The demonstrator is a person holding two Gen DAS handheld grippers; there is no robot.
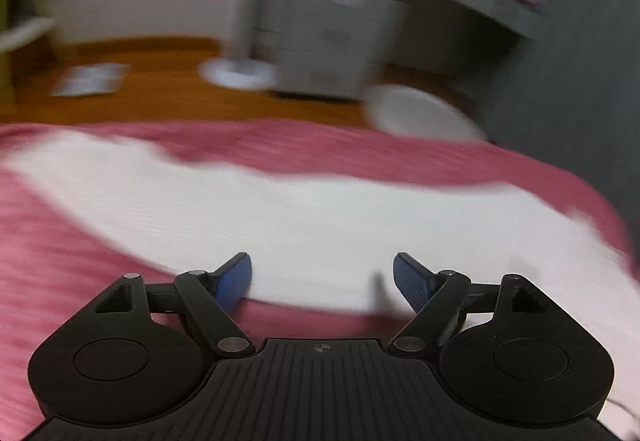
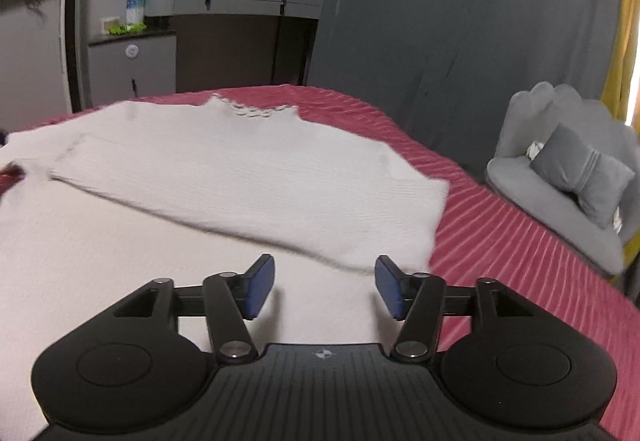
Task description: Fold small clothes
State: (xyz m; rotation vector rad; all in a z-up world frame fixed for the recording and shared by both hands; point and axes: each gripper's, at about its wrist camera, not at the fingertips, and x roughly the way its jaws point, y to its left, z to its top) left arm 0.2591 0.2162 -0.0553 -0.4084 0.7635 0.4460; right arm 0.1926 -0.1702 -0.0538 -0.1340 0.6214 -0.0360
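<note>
A white knitted garment (image 2: 224,177) lies spread on a pink striped bedspread (image 2: 500,241), its scalloped neckline toward the far edge and one side folded over onto the body. My right gripper (image 2: 324,287) hovers low over its near part, blue pads apart, nothing between them. In the blurred left wrist view the same white garment (image 1: 300,217) stretches across the pink bedspread (image 1: 60,261). My left gripper (image 1: 322,283) stands wide open above the garment's near edge, with nothing between its pads.
A grey armchair (image 2: 568,177) with a cushion stands right of the bed. A dark dresser (image 2: 236,33) with a round mirror and bottles is beyond the bed. Wooden floor (image 1: 160,97), a white round base (image 1: 236,73) and grey drawers (image 1: 332,41) lie past the bed's edge.
</note>
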